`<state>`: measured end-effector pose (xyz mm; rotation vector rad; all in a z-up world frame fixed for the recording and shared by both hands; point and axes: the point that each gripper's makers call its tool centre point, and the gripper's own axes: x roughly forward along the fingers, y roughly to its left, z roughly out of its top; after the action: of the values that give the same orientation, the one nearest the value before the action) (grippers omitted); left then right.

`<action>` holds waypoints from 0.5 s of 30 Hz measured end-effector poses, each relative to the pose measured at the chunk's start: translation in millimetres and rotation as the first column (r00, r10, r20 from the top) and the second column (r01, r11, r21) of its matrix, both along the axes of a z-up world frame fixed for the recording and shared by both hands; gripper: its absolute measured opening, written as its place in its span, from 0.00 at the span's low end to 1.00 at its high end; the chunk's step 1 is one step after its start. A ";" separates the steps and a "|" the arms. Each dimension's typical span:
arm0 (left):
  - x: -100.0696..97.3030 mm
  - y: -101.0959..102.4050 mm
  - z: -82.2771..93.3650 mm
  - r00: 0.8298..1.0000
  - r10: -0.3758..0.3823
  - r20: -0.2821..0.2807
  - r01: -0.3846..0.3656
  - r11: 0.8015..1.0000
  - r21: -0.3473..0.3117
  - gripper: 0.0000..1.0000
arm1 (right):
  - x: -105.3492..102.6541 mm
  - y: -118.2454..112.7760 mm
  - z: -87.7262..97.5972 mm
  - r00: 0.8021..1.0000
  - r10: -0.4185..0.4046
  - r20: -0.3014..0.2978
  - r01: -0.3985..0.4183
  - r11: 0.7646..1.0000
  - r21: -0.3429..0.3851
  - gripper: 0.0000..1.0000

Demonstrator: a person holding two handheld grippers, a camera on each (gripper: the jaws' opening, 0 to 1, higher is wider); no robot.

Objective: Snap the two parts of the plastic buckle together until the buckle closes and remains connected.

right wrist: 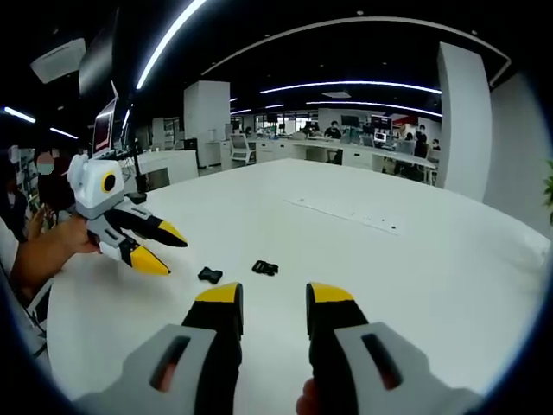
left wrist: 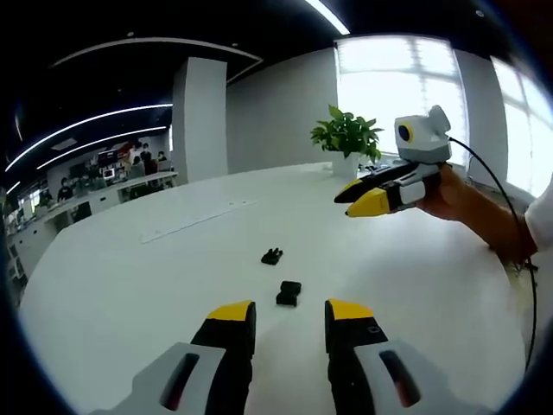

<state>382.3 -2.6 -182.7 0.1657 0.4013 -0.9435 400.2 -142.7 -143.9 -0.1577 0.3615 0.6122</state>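
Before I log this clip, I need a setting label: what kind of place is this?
Most likely an open-plan office. A large white table holds the two buckle parts, rows of desks with monitors and seated people fill the background, strip lights run overhead, and a potted plant stands by a window.

two black buckle halves, still apart

both lie flat on the white table — the pronged half farther off in the left gripper view, the blockier socket half nearer. they sit near each other, not touching — unjoined.
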 end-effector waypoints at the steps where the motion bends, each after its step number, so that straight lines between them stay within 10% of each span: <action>1: 0.5 -0.5 0.0 1.000 -0.003 0.003 0.003 1.000 0.002 0.31 | -0.4 0.3 -0.1 1.000 0.000 -0.001 0.000 1.000 0.000 0.29; 15: 9.0 -12.6 -1.1 0.999 -0.027 0.030 0.027 1.000 0.001 0.28 | 4.9 3.4 -1.0 1.000 0.002 -0.001 -0.002 1.000 0.017 0.29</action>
<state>391.3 -15.3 -183.9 0.1867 0.3722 -0.9662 405.0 -139.3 -144.9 -0.1417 0.3575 0.6171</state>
